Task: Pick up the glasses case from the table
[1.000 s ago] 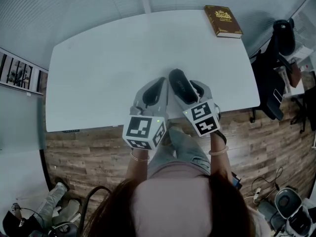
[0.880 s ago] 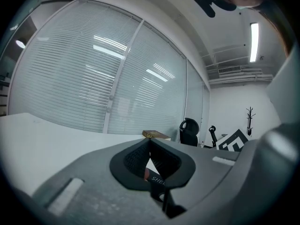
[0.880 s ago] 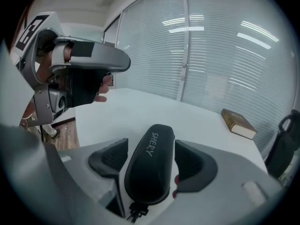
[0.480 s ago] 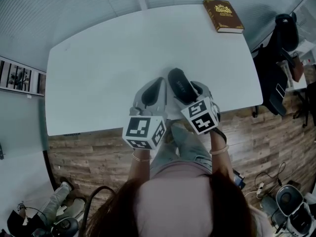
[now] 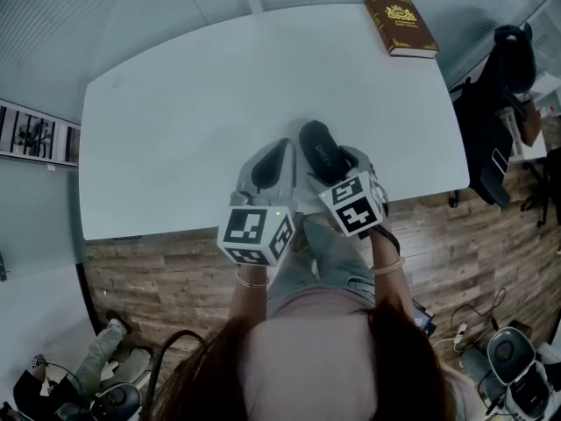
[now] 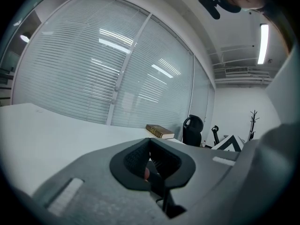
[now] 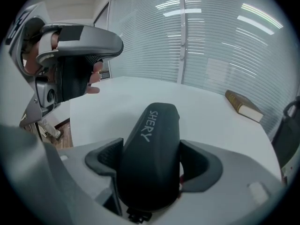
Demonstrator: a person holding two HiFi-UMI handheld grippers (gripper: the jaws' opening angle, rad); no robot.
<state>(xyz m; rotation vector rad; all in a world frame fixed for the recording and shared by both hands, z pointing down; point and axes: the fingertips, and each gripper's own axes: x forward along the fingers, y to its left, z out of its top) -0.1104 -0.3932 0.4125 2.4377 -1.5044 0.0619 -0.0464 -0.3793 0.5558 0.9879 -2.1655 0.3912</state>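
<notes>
My left gripper (image 5: 268, 167) hangs over the near edge of the white table (image 5: 175, 112), jaws closed together with nothing between them. Just beside it, my right gripper (image 5: 333, 160) tilts down toward the table. Its jaws have just been opening and stand wide, with the black glasses case (image 5: 321, 151) lying lengthwise between them. A gap shows at the right-hand pad. I cannot tell whether the case rests on the table. A brown book (image 5: 401, 24) lies at the far right corner, well apart.
</notes>
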